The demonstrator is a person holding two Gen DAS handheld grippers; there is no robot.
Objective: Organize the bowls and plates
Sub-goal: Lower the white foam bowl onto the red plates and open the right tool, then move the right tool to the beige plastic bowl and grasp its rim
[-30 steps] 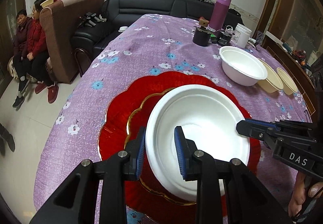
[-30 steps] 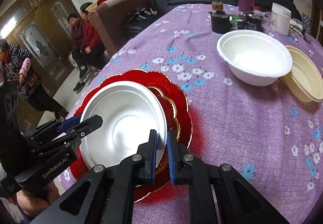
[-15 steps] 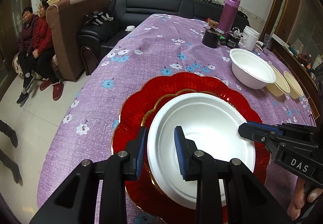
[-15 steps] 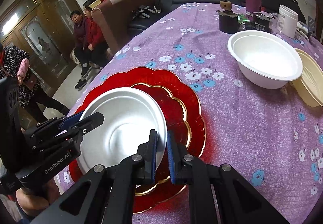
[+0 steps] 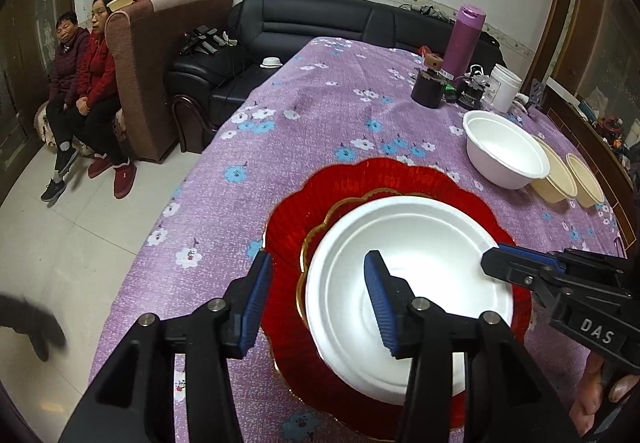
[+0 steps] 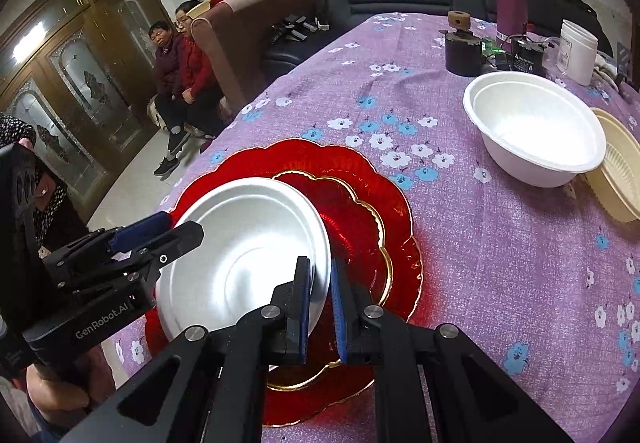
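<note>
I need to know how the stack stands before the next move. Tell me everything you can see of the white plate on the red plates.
The white plate is round, shallow and matte, like foam, and empty. It lies on the smaller gold-rimmed red plate, off-centre toward the left gripper, whose jaws have just been opening and now straddle its rim without pressing. The right gripper is shut on its opposite rim.

Black tongs (image 5: 316, 299), apparently blue-padded

The table's (image 5: 320, 115) left side and middle lie bare. Along its right edge 1 white bowl (image 5: 505, 155) and 2 cream bowls (image 5: 568, 179) crowd together; a purple flask (image 5: 464, 39) and jars block the far right corner.
</note>
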